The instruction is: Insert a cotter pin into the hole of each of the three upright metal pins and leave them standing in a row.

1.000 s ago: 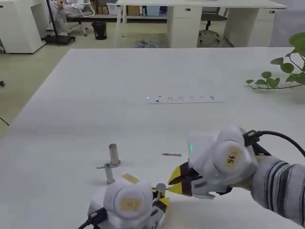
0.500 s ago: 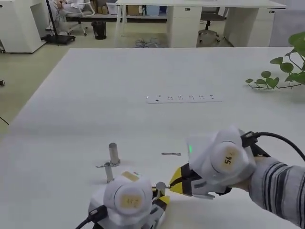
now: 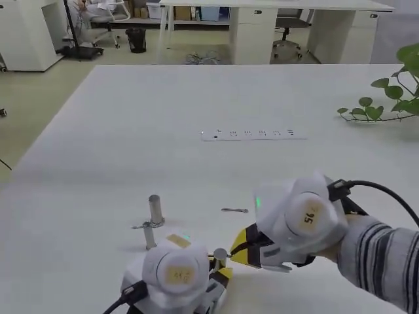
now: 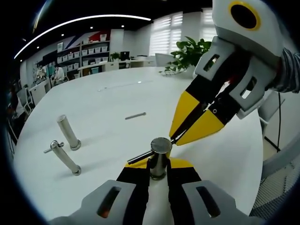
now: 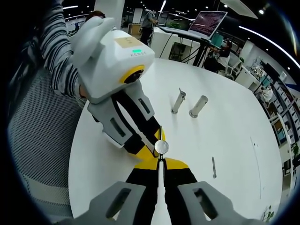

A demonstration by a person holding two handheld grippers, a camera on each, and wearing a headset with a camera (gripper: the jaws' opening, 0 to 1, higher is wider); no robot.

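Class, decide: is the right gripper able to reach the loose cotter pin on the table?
Probably not: the right gripper is shut on a cotter pin at the metal pin in the left gripper. Otherwise the way to the loose cotter pin looks free.

Right gripper (image 5: pixel 161 162) pinches what looks like a cotter pin (image 5: pixel 161 132) at the left gripper's (image 5: pixel 148 143) metal pin (image 5: pixel 161 146).

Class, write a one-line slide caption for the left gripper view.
Left gripper clamps an upright metal pin while the right gripper holds a cotter pin through its hole.
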